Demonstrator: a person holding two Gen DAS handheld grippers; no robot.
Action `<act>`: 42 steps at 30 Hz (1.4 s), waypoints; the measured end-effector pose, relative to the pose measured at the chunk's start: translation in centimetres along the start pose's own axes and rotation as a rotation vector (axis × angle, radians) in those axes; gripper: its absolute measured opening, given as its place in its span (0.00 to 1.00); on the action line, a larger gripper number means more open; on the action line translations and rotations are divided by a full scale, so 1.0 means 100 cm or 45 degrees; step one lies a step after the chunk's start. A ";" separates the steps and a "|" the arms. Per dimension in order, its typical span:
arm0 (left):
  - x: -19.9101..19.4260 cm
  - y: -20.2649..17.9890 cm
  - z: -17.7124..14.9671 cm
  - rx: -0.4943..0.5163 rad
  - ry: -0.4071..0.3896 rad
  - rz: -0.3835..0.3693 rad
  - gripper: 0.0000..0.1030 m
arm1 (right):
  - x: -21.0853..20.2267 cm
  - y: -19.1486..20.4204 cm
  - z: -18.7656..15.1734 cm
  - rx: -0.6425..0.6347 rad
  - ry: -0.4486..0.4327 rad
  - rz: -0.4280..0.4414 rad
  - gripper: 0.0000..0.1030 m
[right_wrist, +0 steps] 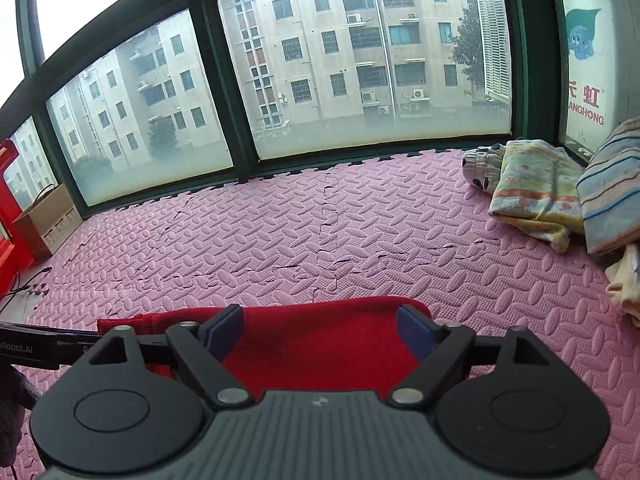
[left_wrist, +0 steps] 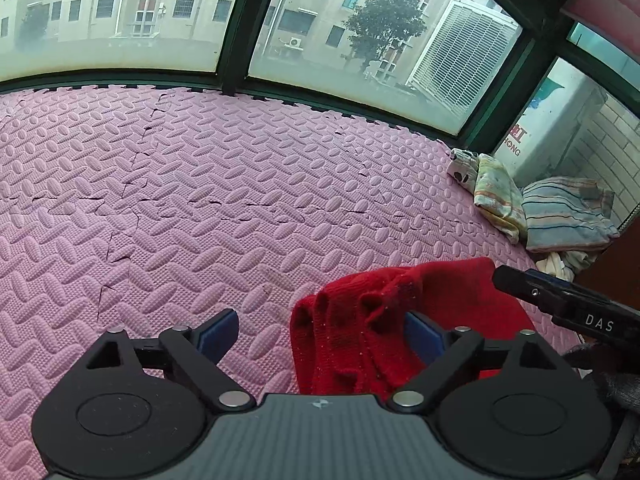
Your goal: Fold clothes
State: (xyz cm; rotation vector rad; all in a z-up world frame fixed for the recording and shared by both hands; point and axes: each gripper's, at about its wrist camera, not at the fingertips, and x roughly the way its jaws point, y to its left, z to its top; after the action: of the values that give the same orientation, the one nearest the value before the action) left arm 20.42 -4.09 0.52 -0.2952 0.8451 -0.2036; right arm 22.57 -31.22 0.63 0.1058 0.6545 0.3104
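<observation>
A pink foam mat (right_wrist: 360, 232) of interlocking tiles spreads ahead of both sets of jaws up to a dark green window frame (right_wrist: 240, 92). Far ahead and to the right of the jaws lies a pile of folded cloths: a blue striped one (left_wrist: 568, 216), a pale floral one (right_wrist: 532, 192) and a spotted white one (right_wrist: 480, 164). Far to the left of the right jaws stands a cardboard box (right_wrist: 48, 220).

The red knitted garment (right_wrist: 320, 344) lies bunched on the mat, close in. The right gripper (right_wrist: 320, 330) has its jaws spread wide with the red cloth lying between and beneath them, not clamped. The left gripper (left_wrist: 320, 334) also has its jaws wide apart; the garment (left_wrist: 400, 320) sits around its right-hand jaw, the left-hand jaw over bare mat.
</observation>
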 end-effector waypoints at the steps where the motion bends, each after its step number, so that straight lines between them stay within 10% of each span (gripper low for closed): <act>1: -0.003 -0.001 -0.003 0.006 -0.004 0.001 0.92 | -0.004 0.001 -0.002 0.002 -0.008 0.004 0.92; 21: -0.062 -0.009 -0.060 0.090 -0.036 0.007 1.00 | -0.074 0.055 -0.077 -0.168 -0.074 -0.211 1.00; 42: -0.088 -0.017 -0.106 0.186 -0.016 0.062 1.00 | -0.094 0.057 -0.115 0.048 0.023 -0.276 1.00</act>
State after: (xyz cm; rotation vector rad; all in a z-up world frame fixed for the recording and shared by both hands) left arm 6.60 -4.99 0.68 -0.1388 0.8197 -0.2168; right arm 7.05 -28.81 -1.86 0.0672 0.6830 0.0903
